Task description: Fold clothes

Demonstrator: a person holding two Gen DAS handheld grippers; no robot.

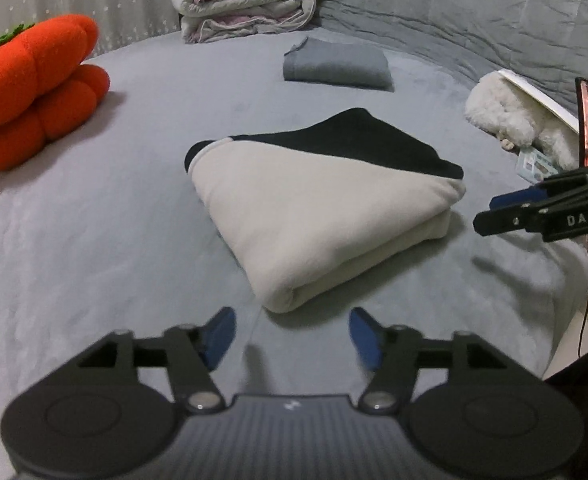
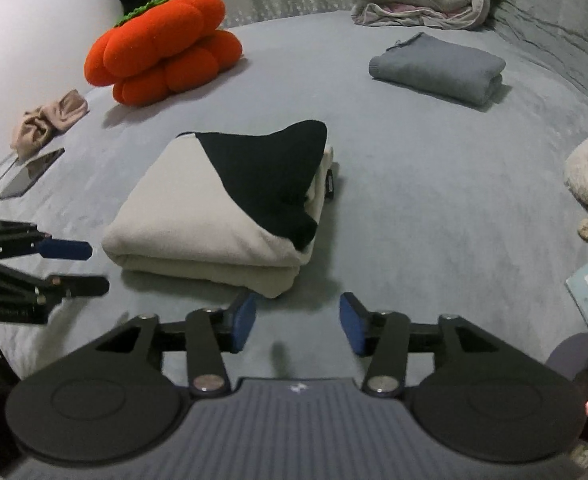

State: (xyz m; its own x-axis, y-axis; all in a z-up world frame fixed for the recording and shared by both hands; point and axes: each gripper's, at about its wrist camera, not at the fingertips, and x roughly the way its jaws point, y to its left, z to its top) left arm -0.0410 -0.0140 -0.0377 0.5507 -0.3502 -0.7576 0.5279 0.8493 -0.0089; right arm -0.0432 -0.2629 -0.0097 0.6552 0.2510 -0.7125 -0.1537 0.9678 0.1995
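Both wrist views face the folded garment (image 1: 318, 204) closely from opposite sides

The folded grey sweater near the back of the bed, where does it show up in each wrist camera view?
Left wrist view: the folded grey sweater lies top centre, beyond the cream and black garment.
Right wrist view: the sweater lies upper right, beyond and right of that garment.
Shared landmark: the orange plush pumpkin, left of the sweater in both views.

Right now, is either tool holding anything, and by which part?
Nothing is held. Left tool and right tool are both open, short of the folded cream-and-black garment.
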